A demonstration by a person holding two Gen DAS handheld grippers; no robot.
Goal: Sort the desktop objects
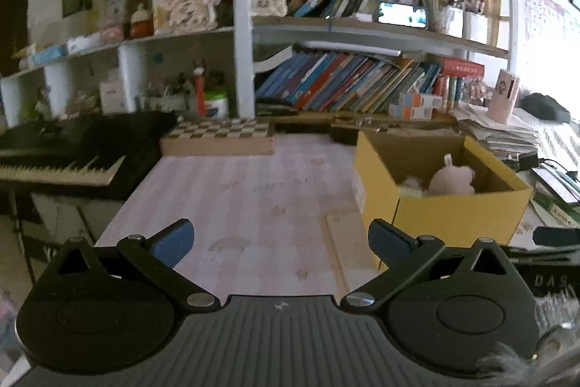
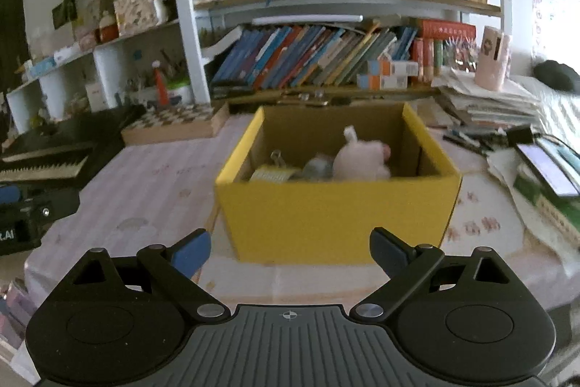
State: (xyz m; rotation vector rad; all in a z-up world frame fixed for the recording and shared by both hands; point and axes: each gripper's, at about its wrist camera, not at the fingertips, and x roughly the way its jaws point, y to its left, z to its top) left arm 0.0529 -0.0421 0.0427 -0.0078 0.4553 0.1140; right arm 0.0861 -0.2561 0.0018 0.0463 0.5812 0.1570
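The left tool (image 1: 281,242) hangs wide apart and empty over the pink tablecloth (image 1: 246,198), beside the yellow box (image 1: 453,216).

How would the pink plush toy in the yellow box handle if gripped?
The plush toy looks soft and rounded, so it would probably squash under the pads. Likely light for its size. Its fuzzy surface should resist slipping, and it seems unlikely to break.

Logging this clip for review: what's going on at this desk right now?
A person is sorting desk items into a yellow cardboard box on the pink-covered table. A pink plush toy and a few smaller items already lie inside. Both the left tool and the right tool are open and empty, the right one facing the box.
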